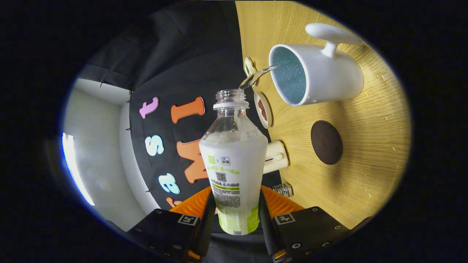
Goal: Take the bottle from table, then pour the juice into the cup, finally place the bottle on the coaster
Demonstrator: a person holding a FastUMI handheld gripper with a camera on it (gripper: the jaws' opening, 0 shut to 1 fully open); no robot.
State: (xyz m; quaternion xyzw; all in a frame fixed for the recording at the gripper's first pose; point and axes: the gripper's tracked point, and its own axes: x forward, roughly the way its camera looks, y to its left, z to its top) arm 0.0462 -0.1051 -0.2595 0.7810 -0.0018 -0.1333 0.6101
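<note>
At the bottom centre of the frame, the fingers [234,215] are clamped on the lower body of the bottle [234,164], one on each side. The uncapped bottle is tipped, and a thin clear stream [257,75] runs from its mouth into the white cup [329,78] at upper right. The dark round coaster [326,142] lies on the wooden tabletop [365,164], just below the cup.

The bottle [234,164] hides its own base between the gripper [234,219] fingers; its label print is unreadably small.
</note>
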